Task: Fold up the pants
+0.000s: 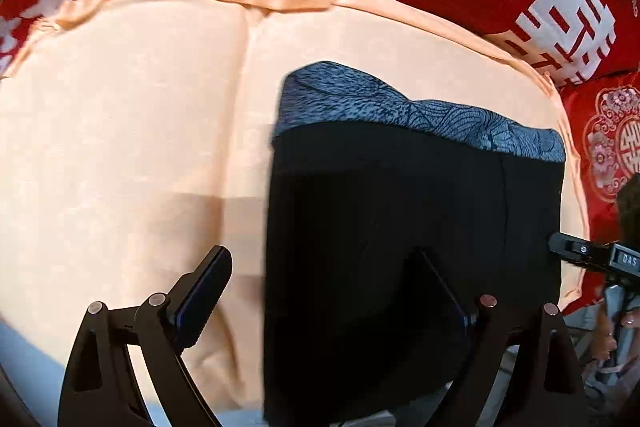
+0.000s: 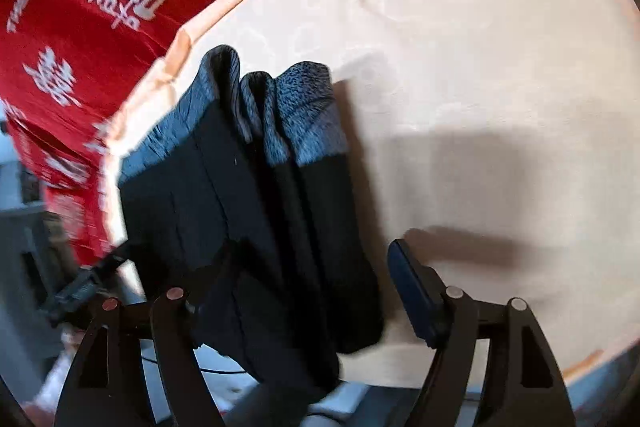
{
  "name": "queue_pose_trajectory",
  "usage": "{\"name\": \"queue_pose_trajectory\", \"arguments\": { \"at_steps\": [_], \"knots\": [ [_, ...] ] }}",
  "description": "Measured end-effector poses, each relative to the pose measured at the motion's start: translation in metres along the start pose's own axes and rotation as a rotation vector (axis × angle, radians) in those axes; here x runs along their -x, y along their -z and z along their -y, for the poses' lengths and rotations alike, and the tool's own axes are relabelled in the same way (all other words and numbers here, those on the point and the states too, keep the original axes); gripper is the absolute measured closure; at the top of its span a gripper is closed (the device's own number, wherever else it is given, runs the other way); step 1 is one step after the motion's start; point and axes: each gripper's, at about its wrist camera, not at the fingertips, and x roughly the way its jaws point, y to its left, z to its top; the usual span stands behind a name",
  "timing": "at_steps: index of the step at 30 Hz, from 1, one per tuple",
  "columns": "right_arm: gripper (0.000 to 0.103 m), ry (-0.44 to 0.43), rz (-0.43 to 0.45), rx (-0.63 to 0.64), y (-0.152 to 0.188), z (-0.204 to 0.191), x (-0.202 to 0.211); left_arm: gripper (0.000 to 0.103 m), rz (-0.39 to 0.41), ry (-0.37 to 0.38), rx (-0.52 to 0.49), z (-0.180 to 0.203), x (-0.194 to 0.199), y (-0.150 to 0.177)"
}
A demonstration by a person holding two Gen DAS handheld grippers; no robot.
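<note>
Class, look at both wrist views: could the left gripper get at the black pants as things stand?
Probably yes. The left gripper is open right at the black pants on the peach sheet, one finger already over the fabric, and nothing lies between.

Matt black cloth pants [image 1: 400, 219] with knit grey cuffs, on smooth peach sheet [image 1: 120, 127].
</note>
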Motion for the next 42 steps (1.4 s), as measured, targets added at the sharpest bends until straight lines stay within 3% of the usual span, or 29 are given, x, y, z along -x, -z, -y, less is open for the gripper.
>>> {"name": "queue_pose_trajectory", "arguments": {
  "at_steps": [3, 8, 11, 12, 13, 18, 23, 34, 42],
  "knots": [
    [0.021, 0.081, 0.018, -0.002, 0.009, -0.008, 0.011, 0.009, 0.008, -0.068, 0.0, -0.001, 0.017, 0.012],
    [0.018, 0.117, 0.061, -0.063, 0.034, -0.01, 0.037, 0.009, -0.01, -0.134, -0.03, 0.009, 0.039, 0.037],
    [0.011, 0.154, 0.097, -0.075, 0.053, -0.012, 0.053, 0.009, -0.013, -0.16, -0.065, 0.019, 0.047, 0.049],
    [0.003, 0.168, 0.104, -0.069, 0.059, -0.013, 0.056, 0.008, -0.014, -0.165, -0.073, 0.022, 0.05, 0.053],
    [0.0, 0.181, 0.11, -0.062, 0.062, -0.017, 0.059, 0.0, -0.019, -0.168, -0.079, 0.025, 0.053, 0.056],
    [0.0, 0.227, 0.111, 0.005, 0.082, -0.042, 0.071, 0.0, -0.022, -0.149, -0.084, 0.034, 0.072, 0.068],
    [0.0, 0.313, 0.114, 0.085, 0.099, -0.075, 0.083, 0.0, -0.02, -0.195, -0.12, 0.046, 0.09, 0.072],
    [0.0, 0.298, 0.091, 0.065, 0.118, -0.117, 0.107, 0.0, 0.016, -0.238, -0.119, 0.06, 0.139, 0.086],
    [0.0, 0.359, 0.115, 0.092, 0.123, -0.132, 0.113, 0.0, 0.028, -0.243, -0.095, 0.066, 0.15, 0.091]
  ]
}}
